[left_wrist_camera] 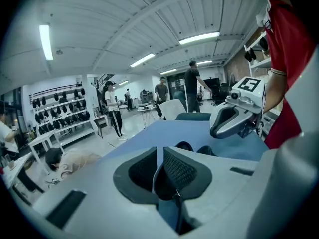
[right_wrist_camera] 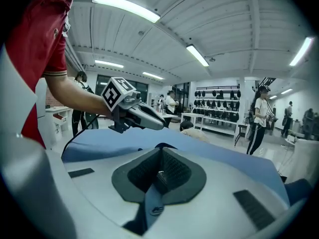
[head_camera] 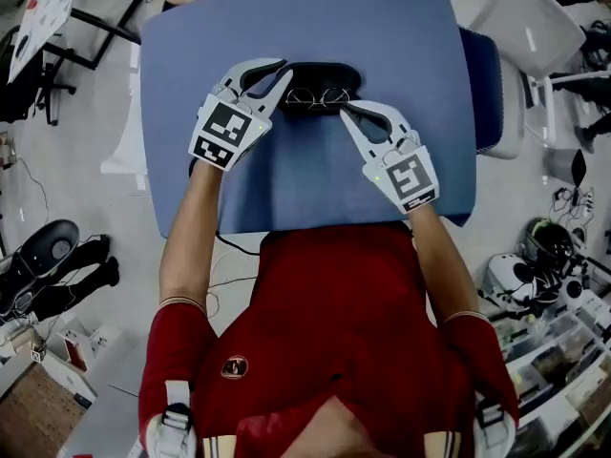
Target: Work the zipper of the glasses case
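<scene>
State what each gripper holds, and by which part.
Right gripper: shut on a shiny piece, likely the zipper pull. Left gripper: shut at the left end of the glasses case; hold cannot be told.

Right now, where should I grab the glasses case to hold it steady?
Take the glasses case by its left end rim, coming in from the left. It lies crosswise and open, with glasses filling the middle, so the ends are probably the freest edges.

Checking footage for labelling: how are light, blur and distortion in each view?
Head view: dim and flat, the black glasses case loses detail on the blue table. Left gripper view: strong fisheye bending, black corners, near foreground soft. Right gripper view: same bending; ceiling light glares.
</scene>
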`<action>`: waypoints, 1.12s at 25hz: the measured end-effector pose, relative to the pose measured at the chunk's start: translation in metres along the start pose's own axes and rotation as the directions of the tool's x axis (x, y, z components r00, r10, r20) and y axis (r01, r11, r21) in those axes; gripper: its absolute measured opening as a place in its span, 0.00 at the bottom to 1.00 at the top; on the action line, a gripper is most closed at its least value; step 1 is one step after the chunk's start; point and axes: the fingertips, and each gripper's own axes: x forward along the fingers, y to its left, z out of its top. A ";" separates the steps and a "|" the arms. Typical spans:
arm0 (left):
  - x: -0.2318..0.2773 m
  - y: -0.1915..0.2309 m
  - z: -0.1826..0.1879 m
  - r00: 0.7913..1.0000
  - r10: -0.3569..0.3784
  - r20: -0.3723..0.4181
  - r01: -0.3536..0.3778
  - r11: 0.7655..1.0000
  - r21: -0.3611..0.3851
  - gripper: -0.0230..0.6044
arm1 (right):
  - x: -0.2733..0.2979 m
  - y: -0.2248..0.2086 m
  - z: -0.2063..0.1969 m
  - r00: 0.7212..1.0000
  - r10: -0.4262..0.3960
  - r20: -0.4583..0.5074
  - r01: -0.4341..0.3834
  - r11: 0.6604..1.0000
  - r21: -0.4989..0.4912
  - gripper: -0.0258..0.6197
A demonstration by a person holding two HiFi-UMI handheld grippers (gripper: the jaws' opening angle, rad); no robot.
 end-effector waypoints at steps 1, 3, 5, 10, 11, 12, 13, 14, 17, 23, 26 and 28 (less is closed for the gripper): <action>0.006 0.000 -0.003 1.000 -0.021 -0.018 0.021 1.000 0.017 0.08 | 0.001 0.001 -0.002 1.000 -0.003 -0.013 0.003 1.000 -0.002 0.03; 0.016 0.000 -0.009 0.996 -0.061 -0.060 0.064 0.997 0.050 0.13 | 0.003 0.002 -0.006 0.999 -0.007 -0.039 0.007 1.000 -0.009 0.03; 0.026 -0.001 -0.015 0.990 -0.095 -0.104 0.103 0.992 0.079 0.17 | 0.004 0.004 -0.010 0.998 -0.007 -0.060 0.006 1.000 -0.026 0.05; 0.051 -0.009 -0.033 0.965 -0.173 -0.198 0.206 0.966 0.159 0.20 | 0.007 0.007 -0.019 0.993 -0.010 -0.114 -0.001 0.995 -0.097 0.14; 0.054 -0.010 -0.037 0.959 -0.184 -0.216 0.222 0.960 0.168 0.20 | 0.009 0.008 -0.021 0.992 -0.010 -0.128 -0.004 0.993 -0.114 0.15; 0.057 -0.011 -0.039 0.953 -0.192 -0.233 0.236 0.956 0.176 0.21 | 0.010 0.009 -0.023 0.989 -0.012 -0.145 -0.007 0.991 -0.133 0.16; 0.059 -0.011 -0.042 0.949 -0.198 -0.247 0.247 0.952 0.183 0.21 | 0.011 0.009 -0.026 0.986 -0.015 -0.165 -0.011 0.988 -0.153 0.16; 0.062 -0.011 -0.044 0.944 -0.203 -0.259 0.256 0.948 0.189 0.21 | 0.013 0.010 -0.028 0.983 -0.017 -0.183 -0.015 0.985 -0.172 0.17; 0.070 -0.014 -0.050 0.934 -0.215 -0.287 0.279 0.938 0.207 0.21 | 0.015 0.011 -0.036 0.976 -0.019 -0.219 -0.030 0.976 -0.216 0.19; 0.083 -0.023 -0.054 0.908 -0.243 -0.342 0.334 0.911 0.240 0.21 | 0.017 0.009 -0.053 0.959 -0.033 -0.281 -0.047 0.961 -0.274 0.19; 0.083 -0.022 -0.056 0.902 -0.260 -0.345 0.352 0.905 0.239 0.21 | 0.021 0.009 -0.055 0.957 -0.037 -0.289 -0.048 0.959 -0.279 0.19; 0.081 -0.025 -0.055 0.903 -0.267 -0.338 0.357 0.903 0.241 0.21 | 0.022 0.009 -0.055 0.957 -0.038 -0.286 -0.045 0.959 -0.278 0.19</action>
